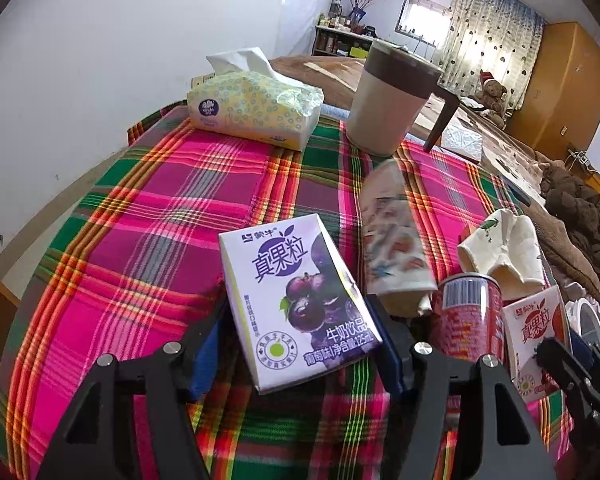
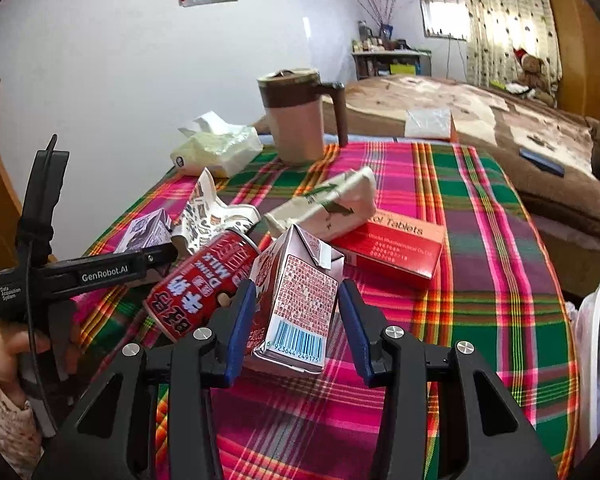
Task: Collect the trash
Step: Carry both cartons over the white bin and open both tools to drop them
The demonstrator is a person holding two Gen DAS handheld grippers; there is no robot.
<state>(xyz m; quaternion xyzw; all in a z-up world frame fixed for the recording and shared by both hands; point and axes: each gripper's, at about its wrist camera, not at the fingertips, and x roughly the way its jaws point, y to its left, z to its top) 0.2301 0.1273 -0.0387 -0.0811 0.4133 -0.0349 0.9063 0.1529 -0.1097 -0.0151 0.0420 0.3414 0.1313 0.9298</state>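
Observation:
A purple milk carton (image 1: 300, 304) lies on the plaid table between the fingers of my left gripper (image 1: 296, 340), which is open around it. A red milk carton (image 2: 296, 304) stands between the fingers of my right gripper (image 2: 296, 324), also open, with gaps on both sides. A red drink can (image 2: 204, 284) leans beside it; it also shows in the left wrist view (image 1: 468, 316). A crumpled printed wrapper (image 1: 392, 236) and a crumpled paper cup (image 2: 324, 204) lie behind. The purple carton (image 2: 146, 230) and left gripper (image 2: 156, 258) show at left in the right wrist view.
A tissue pack (image 1: 256, 108) and a lidded brown mug (image 1: 392, 100) stand at the far table edge. A red tablets box (image 2: 396, 248) lies under the paper cup. A bed (image 2: 500, 120) is behind the table. A white bin rim (image 2: 596, 360) shows at right.

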